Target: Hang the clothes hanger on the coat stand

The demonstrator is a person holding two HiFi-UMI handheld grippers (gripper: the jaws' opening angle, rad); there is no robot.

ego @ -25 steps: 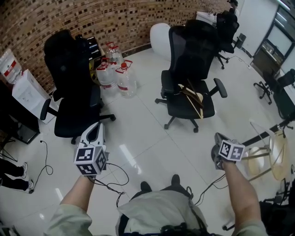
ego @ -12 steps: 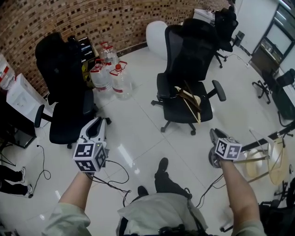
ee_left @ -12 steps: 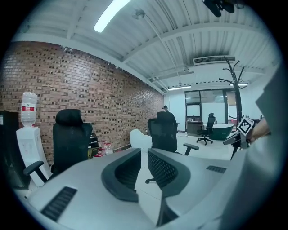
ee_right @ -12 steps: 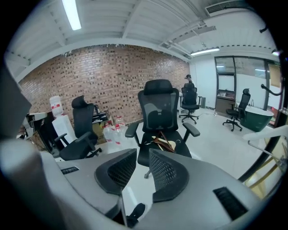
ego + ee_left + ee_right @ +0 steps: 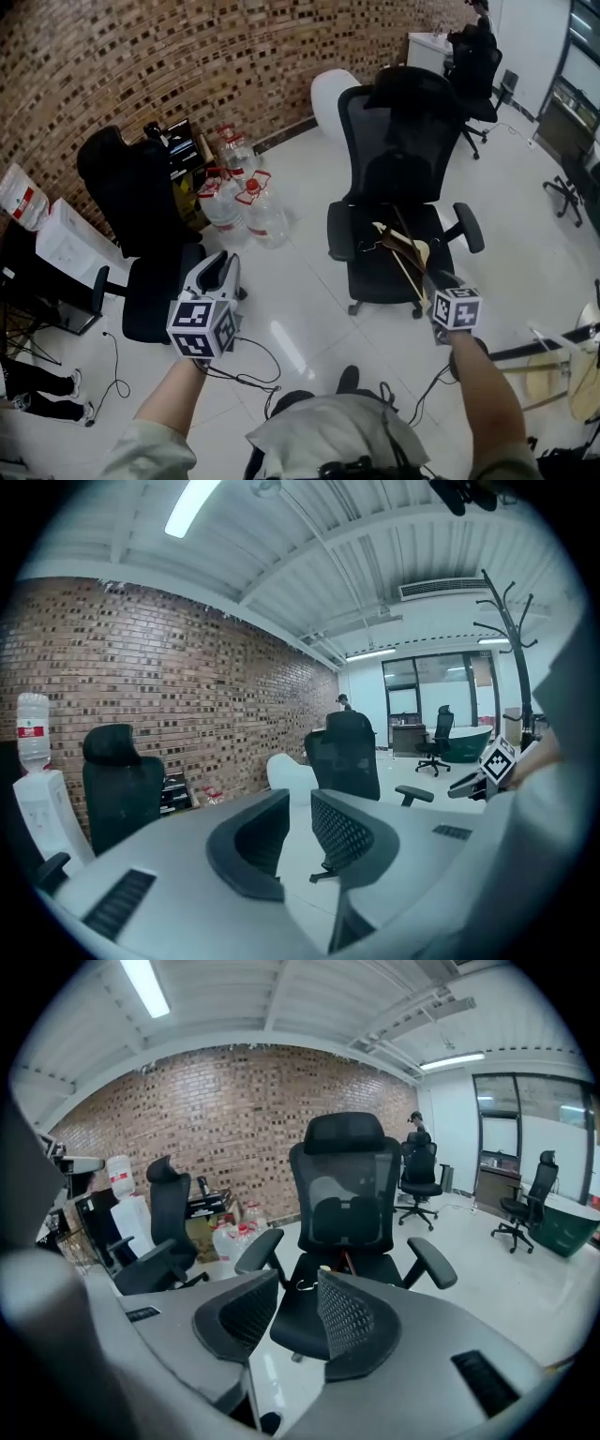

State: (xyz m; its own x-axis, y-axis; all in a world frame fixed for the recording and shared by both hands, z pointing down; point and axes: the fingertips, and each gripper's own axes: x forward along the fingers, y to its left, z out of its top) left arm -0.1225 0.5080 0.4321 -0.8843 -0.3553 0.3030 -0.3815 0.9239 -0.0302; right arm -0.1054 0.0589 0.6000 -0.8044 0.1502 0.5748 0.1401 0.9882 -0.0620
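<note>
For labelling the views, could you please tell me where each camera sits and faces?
Head view: on the person's head, steeply down at chair, hanger; forearms, left gripper, right gripper show.
Left gripper view: on the left gripper, along open jaws toward chair, coat stand; right gripper shows.
Right gripper view: on right gripper, faces chair; its empty jaws have just been opening.
Shared: the chair.

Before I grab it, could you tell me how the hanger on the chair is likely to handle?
The hanger looks wooden, so probably stiff and light. Its thin bars offer a narrow grip, so it may swing or twist once lifted. The chair has casters, so pushing might roll it.
</note>
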